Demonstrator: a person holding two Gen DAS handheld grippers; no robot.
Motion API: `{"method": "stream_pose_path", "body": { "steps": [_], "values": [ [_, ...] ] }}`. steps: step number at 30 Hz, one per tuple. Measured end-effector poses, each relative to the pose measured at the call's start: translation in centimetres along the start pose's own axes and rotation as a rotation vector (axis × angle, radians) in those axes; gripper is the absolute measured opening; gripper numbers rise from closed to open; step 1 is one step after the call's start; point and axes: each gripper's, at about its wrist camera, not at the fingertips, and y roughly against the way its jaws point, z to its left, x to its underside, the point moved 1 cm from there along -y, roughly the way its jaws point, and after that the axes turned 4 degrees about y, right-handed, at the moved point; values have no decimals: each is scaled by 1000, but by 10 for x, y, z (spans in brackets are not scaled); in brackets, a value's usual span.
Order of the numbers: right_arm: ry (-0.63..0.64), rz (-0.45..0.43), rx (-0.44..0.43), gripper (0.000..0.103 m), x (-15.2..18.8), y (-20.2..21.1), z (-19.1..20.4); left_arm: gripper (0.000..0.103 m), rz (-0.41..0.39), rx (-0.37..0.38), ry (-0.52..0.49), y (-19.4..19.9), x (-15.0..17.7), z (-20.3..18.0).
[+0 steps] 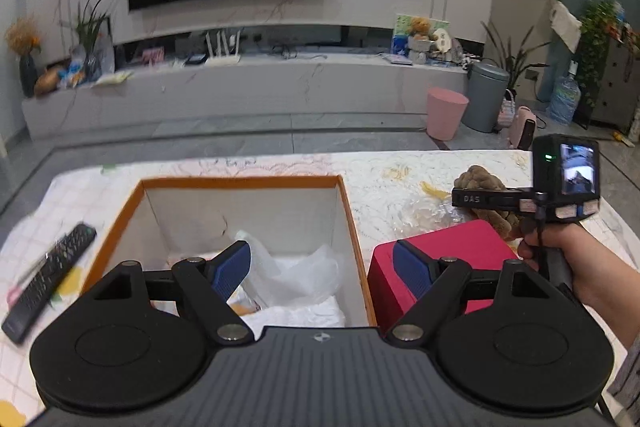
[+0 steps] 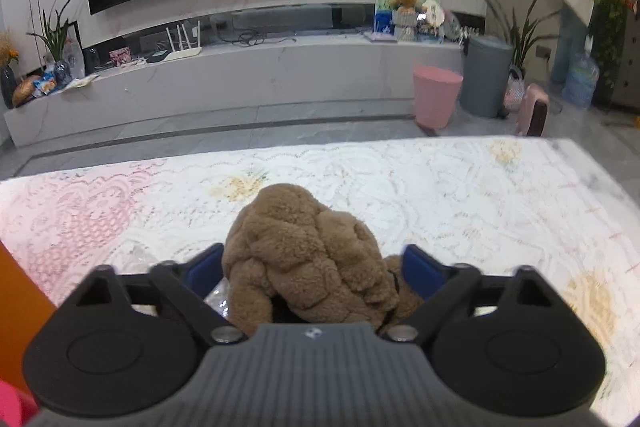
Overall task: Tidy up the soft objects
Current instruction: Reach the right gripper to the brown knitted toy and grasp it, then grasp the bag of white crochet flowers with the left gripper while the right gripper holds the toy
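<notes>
Right gripper [image 2: 312,267] straddles the brown plush toy [image 2: 304,251], pads not visibly pressing (left gripper [image 1: 322,267] open, empty); a shallow pinch could slip off fur.

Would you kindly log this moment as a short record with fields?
surface: table with lace cloth
soft toy: brown plush lying on the table
right gripper: jaws around the plush, left pad touching, right pad apart
left gripper: open, empty, above the box
box: orange rim, plastic bag inside
red case: right of the box
remote: left of the box
</notes>
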Motion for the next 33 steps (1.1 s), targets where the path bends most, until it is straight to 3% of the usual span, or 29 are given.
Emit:
{"method": "stream_pose_path", "body": {
  "steps": [5, 9, 17, 24, 28, 33],
  "values": [
    [12, -13, 51, 60, 0, -4, 4, 95, 60, 24, 98, -6, -2, 10],
    [17, -37, 58, 54, 5, 3, 6, 95, 57, -7, 77, -8, -3, 7],
    [-44, -60, 61, 53, 2, 43, 0, 95, 16, 10, 86, 6, -8, 10],
    [-61, -144, 31, 53, 1, 133, -1, 95, 1, -5, 48, 9, -6, 2],
    [-59, -170, 40, 53, 20, 176, 3, 95, -69, -8, 24, 11, -2, -6],
    [58, -214, 75, 53, 43, 186, 13, 95, -70, 77, -13, -3, -13, -6]
  ]
}}
